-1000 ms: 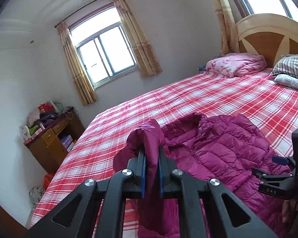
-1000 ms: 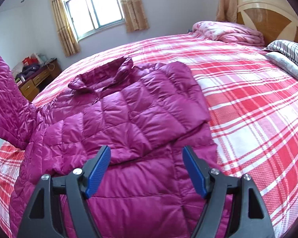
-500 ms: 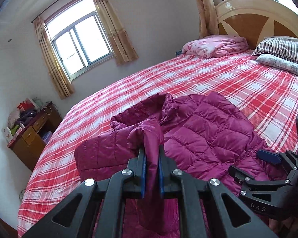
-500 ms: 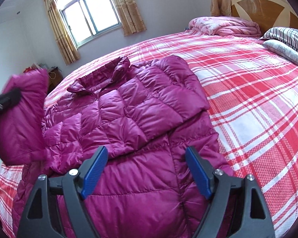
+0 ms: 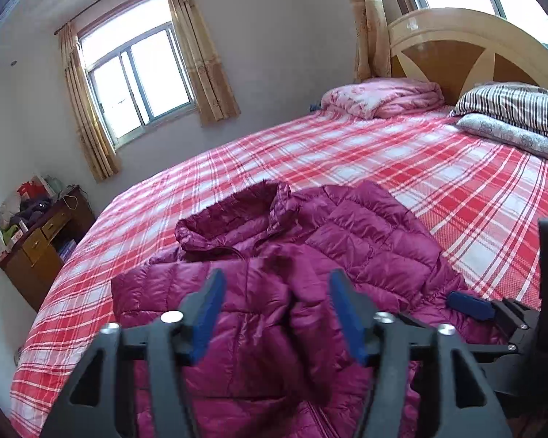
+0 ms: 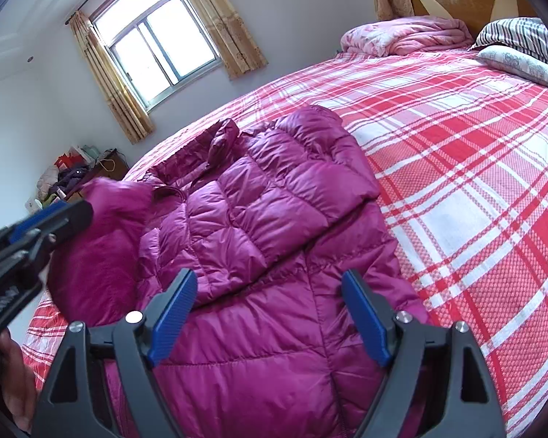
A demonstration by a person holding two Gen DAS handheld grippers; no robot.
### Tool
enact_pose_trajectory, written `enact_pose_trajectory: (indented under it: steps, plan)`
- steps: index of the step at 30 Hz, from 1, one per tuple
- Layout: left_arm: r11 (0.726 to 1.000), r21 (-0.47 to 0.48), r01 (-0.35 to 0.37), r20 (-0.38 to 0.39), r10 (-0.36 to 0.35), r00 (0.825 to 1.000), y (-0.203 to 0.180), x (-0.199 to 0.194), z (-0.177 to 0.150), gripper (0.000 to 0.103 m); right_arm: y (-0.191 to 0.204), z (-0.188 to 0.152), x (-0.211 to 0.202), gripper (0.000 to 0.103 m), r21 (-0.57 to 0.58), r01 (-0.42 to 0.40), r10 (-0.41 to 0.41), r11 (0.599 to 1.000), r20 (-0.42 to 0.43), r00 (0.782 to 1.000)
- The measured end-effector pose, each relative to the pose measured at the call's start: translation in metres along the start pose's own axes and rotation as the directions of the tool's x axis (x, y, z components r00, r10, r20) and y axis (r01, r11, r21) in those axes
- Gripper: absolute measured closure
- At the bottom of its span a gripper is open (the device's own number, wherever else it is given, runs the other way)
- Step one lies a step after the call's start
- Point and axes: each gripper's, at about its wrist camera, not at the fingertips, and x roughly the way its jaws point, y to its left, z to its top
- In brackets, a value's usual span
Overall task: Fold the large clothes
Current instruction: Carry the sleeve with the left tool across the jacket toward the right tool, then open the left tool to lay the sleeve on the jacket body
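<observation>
A cluttered wooden desk [image 5: 42,244] stands at the far left by the wall, under a curtained window [image 5: 139,84]. The left hand-held gripper [image 5: 276,310] has just been opening; its blue pads [image 5: 208,314] now stand spread over the magenta puffer jacket [image 5: 310,255], with a sleeve lying loose between them and not pinched. The jacket lies front up on the near part of the red plaid bed [image 5: 438,175], collar toward the far side. The right hand-held gripper [image 6: 270,314] is spread wide just above the jacket's lower front. Far right, pillows [image 5: 511,109] rest against the headboard [image 5: 456,47].
</observation>
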Motion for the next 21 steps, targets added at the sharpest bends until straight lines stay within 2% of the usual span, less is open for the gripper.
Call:
enact_pose_trajectory:
  steps: [1, 3, 6, 8, 10, 11, 12, 14, 16, 19, 20, 21]
  plan:
    - [1.0, -0.009, -0.01, 0.04, 0.01, 0.999, 0.002, -0.008, 0.001, 0.014, 0.0, 0.0, 0.0, 0.019, 0.001, -0.001, 0.001, 1.0, 0.0, 1.0]
    - [1.0, -0.024, -0.007, 0.086, 0.009, 0.996, 0.009, -0.019, 0.004, 0.012, 0.0, 0.0, -0.001, 0.018, 0.003, -0.003, 0.003, 1.0, 0.002, 1.0]
    - [0.997, -0.064, -0.034, 0.068, 0.038, 0.997, 0.028, -0.018, -0.001, 0.012, -0.001, 0.0, -0.003, 0.018, 0.012, -0.018, 0.018, 1.0, 0.014, 1.0]
    - [0.992, -0.093, -0.083, 0.02, 0.086, 0.996, 0.047, -0.006, -0.012, 0.012, -0.004, -0.001, -0.011, 0.018, 0.025, -0.022, 0.021, 0.999, 0.049, 0.999]
    - [0.98, -0.125, -0.155, -0.064, 0.148, 0.987, 0.071, 0.014, -0.03, 0.012, -0.001, 0.003, -0.026, 0.018, 0.023, 0.003, -0.005, 1.0, 0.104, 0.995]
    - [0.974, -0.154, -0.164, -0.111, 0.148, 0.983, 0.084, 0.026, -0.041, 0.012, 0.003, 0.006, -0.031, 0.018, 0.018, 0.009, -0.011, 1.0, 0.121, 0.993]
    - [0.969, -0.187, -0.161, -0.15, 0.134, 0.98, 0.095, 0.035, -0.05, 0.012, 0.011, 0.011, -0.033, 0.018, 0.005, -0.02, 0.02, 1.0, 0.108, 0.994]
    - [0.958, -0.239, -0.159, -0.2, 0.111, 0.974, 0.11, 0.047, -0.066, 0.012, 0.029, 0.019, -0.024, 0.019, -0.028, -0.089, 0.09, 0.996, 0.028, 0.996]
    - [0.947, -0.277, -0.161, -0.232, 0.097, 0.968, 0.12, 0.055, -0.08, 0.012, 0.043, 0.023, -0.009, 0.029, -0.042, -0.111, 0.109, 0.993, -0.052, 0.993]
    - [0.937, -0.316, -0.152, -0.237, 0.077, 0.968, 0.127, 0.055, -0.089, 0.012, 0.06, 0.016, 0.027, 0.063, -0.117, -0.099, 0.076, 0.988, -0.187, 0.979]
    - [0.935, -0.322, -0.151, -0.235, 0.075, 0.969, 0.129, 0.053, -0.09, 0.012, 0.063, 0.011, 0.035, 0.079, -0.158, -0.071, 0.036, 0.985, -0.216, 0.976]
    - [0.934, -0.325, -0.149, -0.23, 0.074, 0.97, 0.13, 0.051, -0.092, 0.012, 0.06, 0.006, 0.038, 0.08, -0.173, -0.052, 0.012, 0.983, -0.221, 0.975]
